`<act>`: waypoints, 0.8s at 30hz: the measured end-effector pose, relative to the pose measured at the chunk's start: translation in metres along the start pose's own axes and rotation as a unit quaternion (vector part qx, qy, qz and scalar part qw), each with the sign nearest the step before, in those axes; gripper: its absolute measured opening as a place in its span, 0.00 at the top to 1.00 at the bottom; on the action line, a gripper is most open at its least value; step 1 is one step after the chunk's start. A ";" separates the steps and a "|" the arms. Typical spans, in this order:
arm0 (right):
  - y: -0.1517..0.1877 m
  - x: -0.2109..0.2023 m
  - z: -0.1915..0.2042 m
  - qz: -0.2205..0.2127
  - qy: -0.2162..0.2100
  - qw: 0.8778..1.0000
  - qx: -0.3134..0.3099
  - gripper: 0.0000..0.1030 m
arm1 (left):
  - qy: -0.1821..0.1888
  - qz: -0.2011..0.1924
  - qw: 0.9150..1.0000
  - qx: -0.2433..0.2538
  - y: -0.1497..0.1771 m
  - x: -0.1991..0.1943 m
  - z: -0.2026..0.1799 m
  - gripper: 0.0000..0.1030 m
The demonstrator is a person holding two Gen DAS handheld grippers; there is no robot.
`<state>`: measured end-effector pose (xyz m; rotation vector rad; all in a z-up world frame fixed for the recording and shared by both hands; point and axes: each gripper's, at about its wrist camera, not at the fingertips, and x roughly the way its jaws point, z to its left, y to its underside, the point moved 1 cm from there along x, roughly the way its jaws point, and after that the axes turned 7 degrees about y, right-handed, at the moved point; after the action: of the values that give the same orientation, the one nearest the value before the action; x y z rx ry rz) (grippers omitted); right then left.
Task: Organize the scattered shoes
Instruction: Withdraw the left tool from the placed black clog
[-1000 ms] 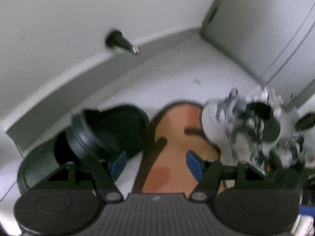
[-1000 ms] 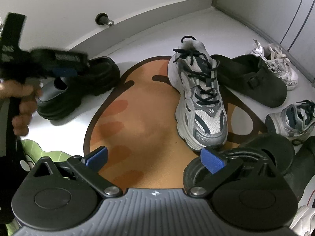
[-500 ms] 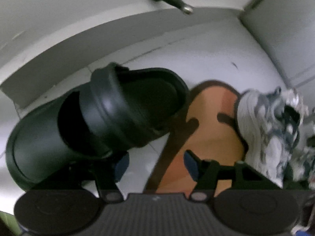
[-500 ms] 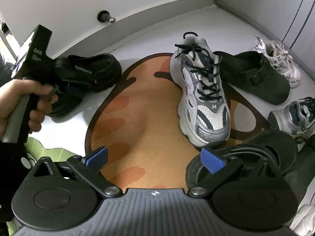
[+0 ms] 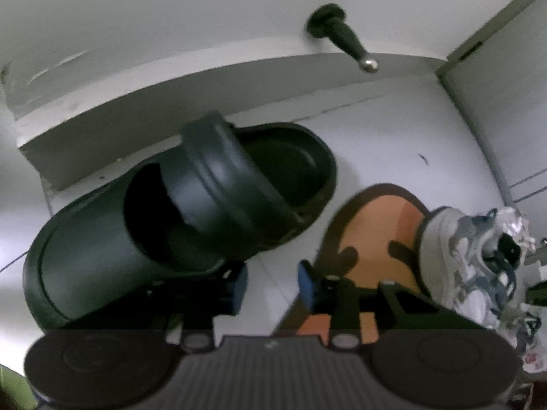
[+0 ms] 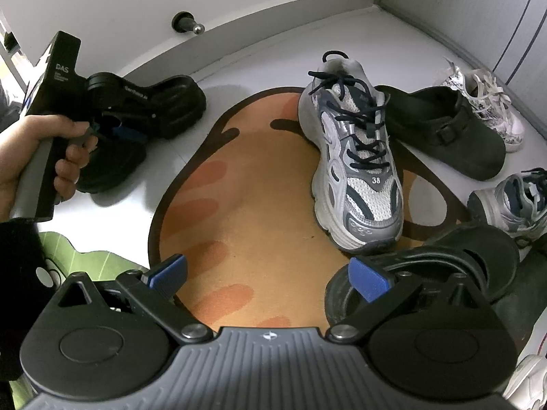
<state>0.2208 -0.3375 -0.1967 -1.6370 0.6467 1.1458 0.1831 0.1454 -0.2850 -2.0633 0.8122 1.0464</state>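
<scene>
While the left gripper (image 5: 271, 283) sits low beside the black clog (image 5: 177, 218), its own camera shows the fingers closing with only bare floor (image 5: 393, 130) between the blue pads. The left finger (image 5: 239, 282) is tucked against or under the clog's side wall, hard to say which, so nothing is actually grasped yet. The clog lies on the floor close to the baseboard (image 5: 143, 116), strap flipped up over the opening, just off the orange mat (image 5: 379, 225). If the plan is to lift it, I'd get one finger inside the opening and one outside the wall before squeezing, otherwise the pads just slide off that rounded rubber.

From the right gripper's camera, a hand (image 6: 37, 157) holds the left tool down at the clog (image 6: 150, 102), well apart from the grey sneaker (image 6: 355, 164) standing on the mat. The right gripper (image 6: 270, 275) hovers with fingers spread wide and empty; a black slide (image 6: 454, 256) lies just under its right finger (image 6: 369, 278), not pinched. Another dark clog (image 6: 444, 130) and more sneakers crowd the right, so I'd line pairs along the wall.
</scene>
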 end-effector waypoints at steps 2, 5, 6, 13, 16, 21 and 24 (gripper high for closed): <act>-0.001 0.000 0.000 0.000 0.001 1.000 0.001 0.00 | -0.002 0.001 1.000 -0.002 0.000 0.000 0.000 0.66; -0.002 0.000 0.000 0.000 0.001 1.000 -0.004 0.00 | -0.004 0.003 1.000 -0.005 0.000 0.001 0.001 0.66; -0.003 0.000 0.000 0.000 0.002 1.000 -0.005 0.00 | -0.004 0.004 1.000 -0.006 0.000 0.001 0.001 0.66; -0.008 0.004 0.000 -0.003 -0.002 1.000 -0.004 0.00 | 0.028 0.026 0.999 0.022 0.008 0.002 -0.020 0.31; -0.006 -0.004 -0.005 -0.008 0.007 1.000 -0.010 0.00 | 0.040 0.024 0.998 0.048 0.012 -0.003 -0.032 0.31; 0.001 -0.016 -0.031 -0.009 0.030 0.999 0.008 0.00 | 0.055 0.020 0.997 0.057 0.012 -0.013 -0.037 0.29; 0.006 -0.029 -0.055 -0.013 0.048 0.998 0.030 0.00 | 0.070 0.028 0.996 0.044 0.015 -0.019 -0.039 0.29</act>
<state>0.2247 -0.3941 -0.1699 -1.6514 0.7126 1.0256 0.1794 0.1105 -0.2559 -2.0668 0.9728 0.8876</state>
